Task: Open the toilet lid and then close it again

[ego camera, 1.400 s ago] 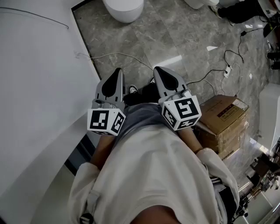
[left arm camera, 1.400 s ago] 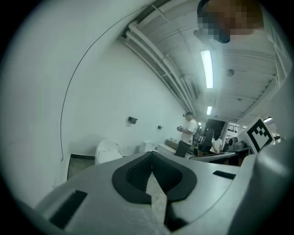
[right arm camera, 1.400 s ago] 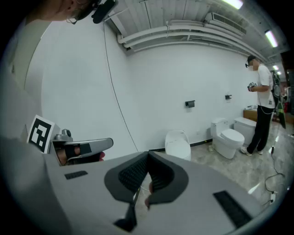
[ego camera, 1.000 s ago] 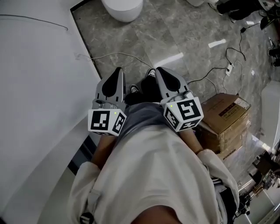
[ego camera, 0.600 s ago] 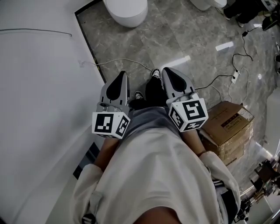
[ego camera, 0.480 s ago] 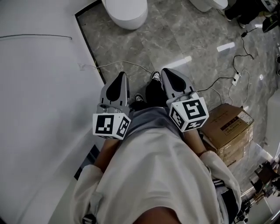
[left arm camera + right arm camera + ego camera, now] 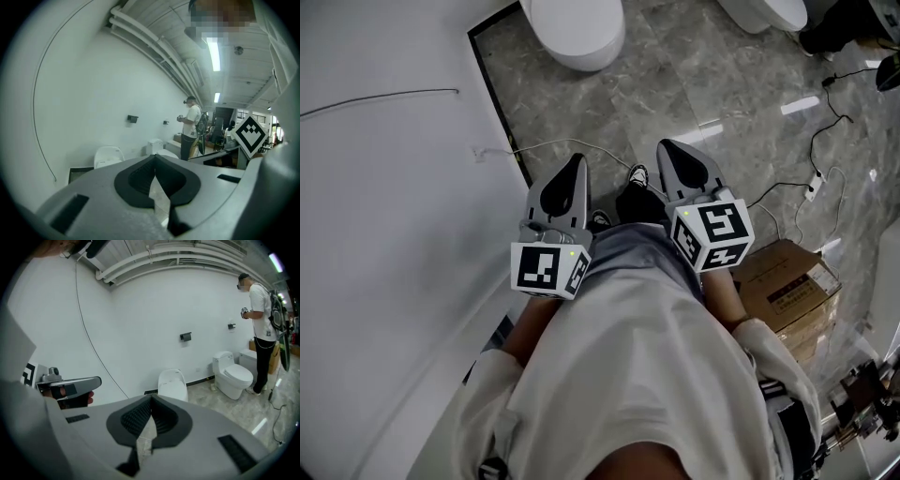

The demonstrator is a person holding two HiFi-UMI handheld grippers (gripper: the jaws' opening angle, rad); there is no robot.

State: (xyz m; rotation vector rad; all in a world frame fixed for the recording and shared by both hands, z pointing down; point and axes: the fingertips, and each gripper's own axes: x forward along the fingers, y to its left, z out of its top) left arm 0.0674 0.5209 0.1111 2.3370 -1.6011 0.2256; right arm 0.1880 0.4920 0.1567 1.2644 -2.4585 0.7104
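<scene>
Left claw [image 7: 575, 161] jaws fully together, nothing between them; same in its own view [image 7: 154, 157]; right claw [image 7: 667, 146] also pressed together and empty [image 7: 151, 397].

Clearance: white wall [image 7: 384, 234] runs close along the left of the left claw; its dark skirting edge [image 7: 499, 103] leads ahead towards the toilet; grey marble floor [image 7: 675, 84] is open ahead of both claws; a thin cable [image 7: 553, 142] lies across it just ahead of the tips; cardboard box [image 7: 787, 286] sits right of and behind the right claw; more cables further right.

Toilet [image 7: 577, 28] is well ahead, slightly left of the left claw's line, apart from both claws; right gripper view puts it dead ahead above the tips [image 7: 172, 383]; its back is to the far wall, long axis runs wall-to-me, rounded nose towards the claws; lid looks down from above.

2nd toilet [image 7: 233, 373] ahead-right; a person [image 7: 262, 329] stands beyond it.

Pose: both claws held out from my torso, side by side, roughly parallel, pointing forward and slightly down.
</scene>
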